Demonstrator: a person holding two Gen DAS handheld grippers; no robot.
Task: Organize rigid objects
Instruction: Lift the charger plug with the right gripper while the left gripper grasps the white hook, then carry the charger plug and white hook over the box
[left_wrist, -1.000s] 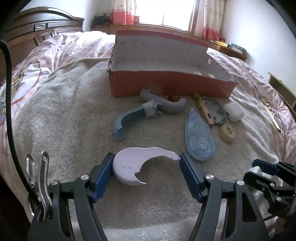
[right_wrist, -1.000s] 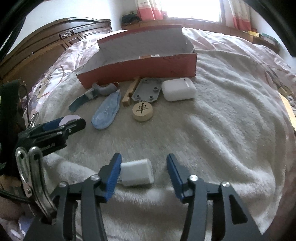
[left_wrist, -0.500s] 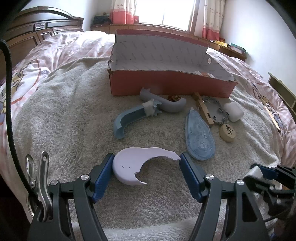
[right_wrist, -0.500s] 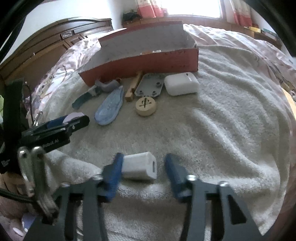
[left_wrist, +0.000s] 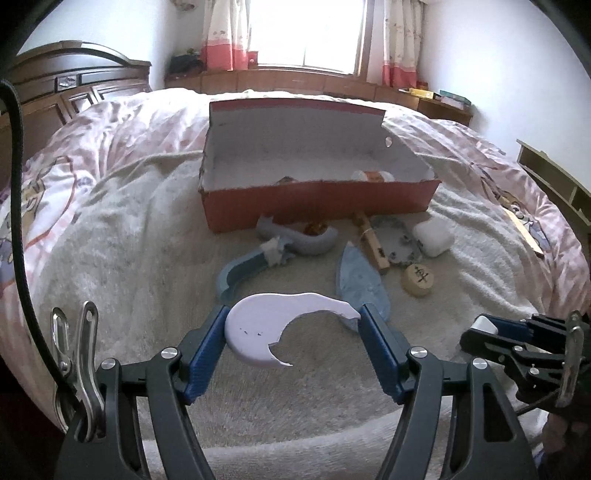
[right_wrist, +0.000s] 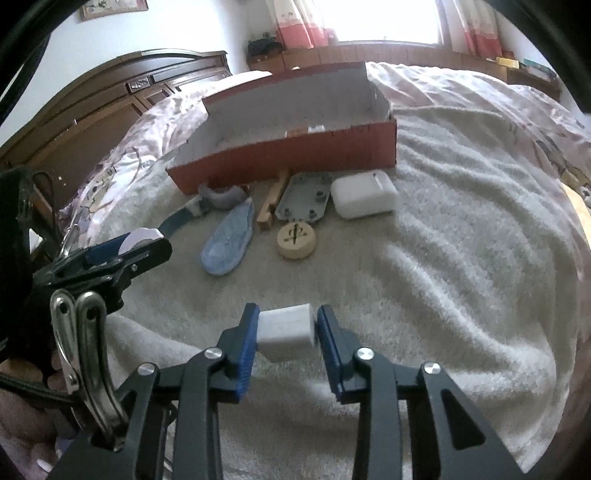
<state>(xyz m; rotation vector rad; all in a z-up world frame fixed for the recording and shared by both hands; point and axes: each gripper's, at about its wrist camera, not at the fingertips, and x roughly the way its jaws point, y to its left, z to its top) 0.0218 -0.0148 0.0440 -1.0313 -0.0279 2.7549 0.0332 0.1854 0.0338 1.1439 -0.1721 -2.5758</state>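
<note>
Left gripper (left_wrist: 293, 339) clamped wide on a pale lilac crescent-shaped plastic piece (left_wrist: 275, 326), both blue pads touching its ends, the piece raised above the cream towel (left_wrist: 147, 258). Right gripper (right_wrist: 286, 332) closed on a small white block (right_wrist: 286, 330), jaws having just been closing, pads now pressed on both sides of it, low over the towel.

Ahead, a red cardboard box (left_wrist: 317, 199) with white inside, open on top, far wall taller than the near one; a few small items barely visible inside near its right end. Crowded against the box's near wall: a grey curved part (left_wrist: 299, 240), a blue curved part (left_wrist: 240, 271) touching it, a blue teardrop-shaped shell (left_wrist: 360, 284), a wooden stick (left_wrist: 371, 240), a grey plate with holes (left_wrist: 397, 242), a white case (left_wrist: 432, 238), a round wooden chess piece (left_wrist: 417, 280). Open towel between the grippers and this cluster, and wide bare towel to the right of the white case in the right wrist view. Pink quilt (left_wrist: 110, 129) around the towel's edges.
</note>
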